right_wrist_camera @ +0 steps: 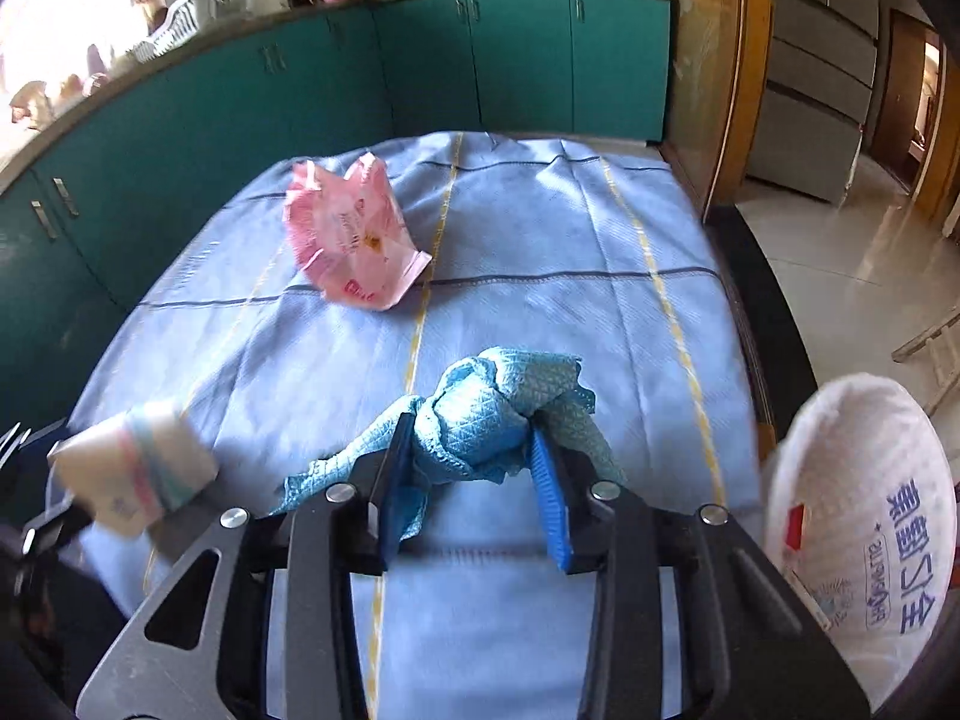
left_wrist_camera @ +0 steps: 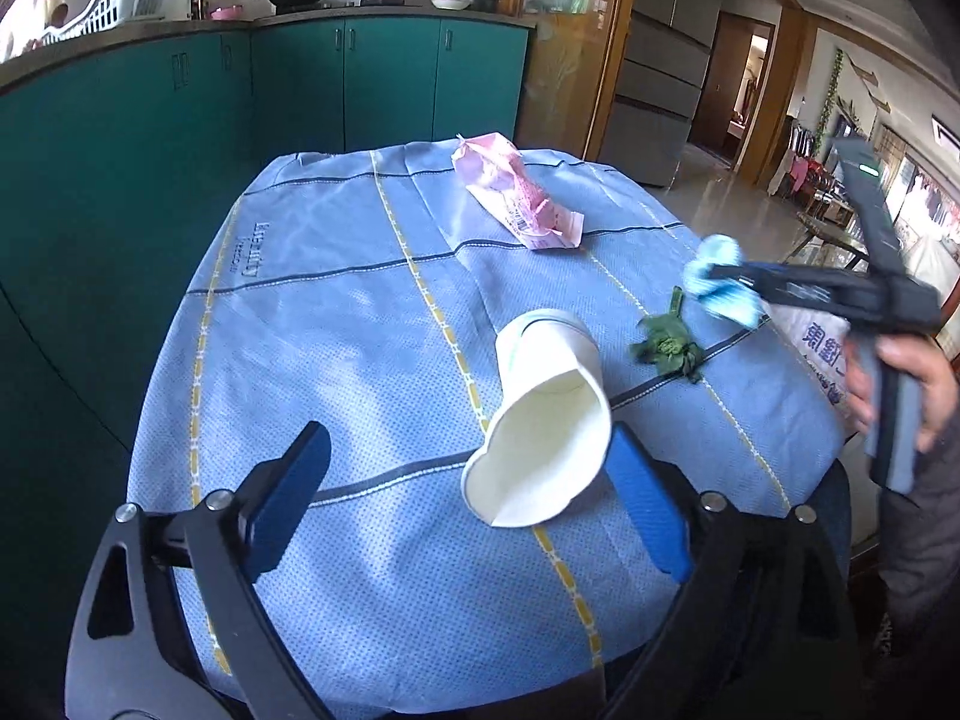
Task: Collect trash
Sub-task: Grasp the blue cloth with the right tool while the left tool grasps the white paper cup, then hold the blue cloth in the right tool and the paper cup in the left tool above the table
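A crushed white paper cup (left_wrist_camera: 543, 420) lies on its side on the blue tablecloth (left_wrist_camera: 360, 312), its mouth against the right finger of my open left gripper (left_wrist_camera: 468, 474). It also shows at the left edge of the right wrist view (right_wrist_camera: 135, 471). My right gripper (right_wrist_camera: 474, 438) is shut on a crumpled blue cloth rag (right_wrist_camera: 510, 402) and holds it above the table. In the left wrist view the right gripper (left_wrist_camera: 720, 282) hangs with the rag (left_wrist_camera: 723, 279) over the table's right side. A pink wrapper (left_wrist_camera: 516, 192) lies at the far side, also visible in the right wrist view (right_wrist_camera: 351, 240). A wilted green leaf scrap (left_wrist_camera: 666, 345) lies right of the cup.
A white woven sack (right_wrist_camera: 864, 540) with blue print stands open at the table's right edge, also seen in the left wrist view (left_wrist_camera: 819, 348). Teal kitchen cabinets (left_wrist_camera: 180, 138) run behind and to the left. A tiled floor (right_wrist_camera: 840, 264) lies to the right.
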A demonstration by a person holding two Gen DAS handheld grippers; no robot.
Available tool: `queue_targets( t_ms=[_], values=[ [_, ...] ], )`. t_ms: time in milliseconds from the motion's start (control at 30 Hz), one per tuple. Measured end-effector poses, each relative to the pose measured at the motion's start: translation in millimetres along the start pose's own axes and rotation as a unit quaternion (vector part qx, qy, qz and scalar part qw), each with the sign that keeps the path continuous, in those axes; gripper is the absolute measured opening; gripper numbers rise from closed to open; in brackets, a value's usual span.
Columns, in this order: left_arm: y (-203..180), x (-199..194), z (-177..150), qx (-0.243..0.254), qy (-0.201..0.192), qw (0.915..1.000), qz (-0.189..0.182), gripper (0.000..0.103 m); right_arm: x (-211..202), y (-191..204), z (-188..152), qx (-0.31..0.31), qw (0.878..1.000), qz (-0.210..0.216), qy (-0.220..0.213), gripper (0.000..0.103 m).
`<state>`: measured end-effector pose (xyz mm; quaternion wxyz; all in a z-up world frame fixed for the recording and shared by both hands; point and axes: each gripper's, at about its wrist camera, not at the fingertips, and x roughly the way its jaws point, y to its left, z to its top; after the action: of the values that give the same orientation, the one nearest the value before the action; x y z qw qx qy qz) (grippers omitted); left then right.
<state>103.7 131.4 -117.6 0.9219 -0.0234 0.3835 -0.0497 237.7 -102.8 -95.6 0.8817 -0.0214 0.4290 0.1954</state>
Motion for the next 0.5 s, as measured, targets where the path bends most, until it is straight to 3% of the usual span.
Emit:
queue_targets(
  t_ms=[67,133,200,500],
  values=[
    [-2,3,2,0.0,0.002,1.0,-0.002,0.092,-7,0,-12,-0.013,1.0,0.003,0.003,0.042],
    [-5,6,3,-0.002,0.006,1.0,-0.004,0.093,-11,3,-27,-0.033,0.999,-0.001,0.009,0.054],
    [-8,8,4,0.0,0.008,0.9999,-0.007,0.094,-14,2,-37,-0.034,0.999,-0.018,0.013,0.075],
    [-29,11,6,0.024,0.012,0.9995,-0.015,0.097,-11,-3,-60,-0.006,0.999,-0.044,0.02,0.081]
  ],
)
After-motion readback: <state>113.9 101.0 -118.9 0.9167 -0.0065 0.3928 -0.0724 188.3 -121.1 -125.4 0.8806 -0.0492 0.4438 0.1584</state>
